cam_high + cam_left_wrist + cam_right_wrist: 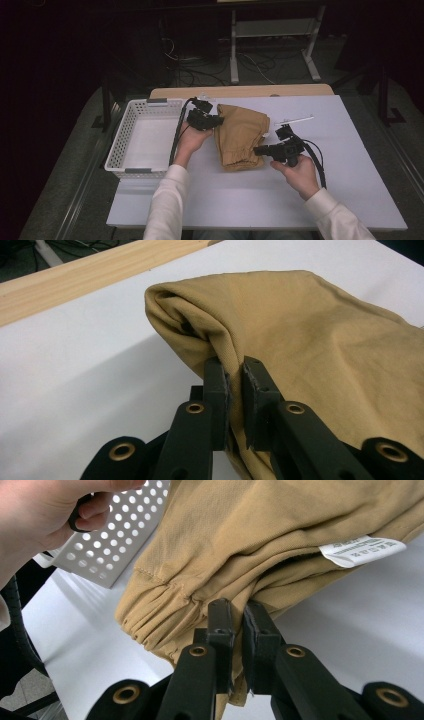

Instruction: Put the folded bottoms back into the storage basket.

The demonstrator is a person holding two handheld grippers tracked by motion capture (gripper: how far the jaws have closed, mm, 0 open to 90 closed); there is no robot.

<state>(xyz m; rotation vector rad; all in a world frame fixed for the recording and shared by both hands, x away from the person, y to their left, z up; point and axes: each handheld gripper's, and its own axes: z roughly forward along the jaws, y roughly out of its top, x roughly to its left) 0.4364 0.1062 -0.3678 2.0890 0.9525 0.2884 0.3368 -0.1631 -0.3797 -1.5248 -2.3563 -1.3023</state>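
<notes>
Both hand-held grippers—left (235,371), right (238,611)—pinch tan garment (241,135) edges; basket (125,134) leftward.

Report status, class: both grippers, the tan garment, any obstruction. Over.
Left gripper and right gripper both shut on tan garment. Garment folded on table. White basket alongside, nothing in the way.

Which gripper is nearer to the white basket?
Left. The left gripper grips the tan garment right beside the white basket; the right gripper grips the garment's other side.
</notes>
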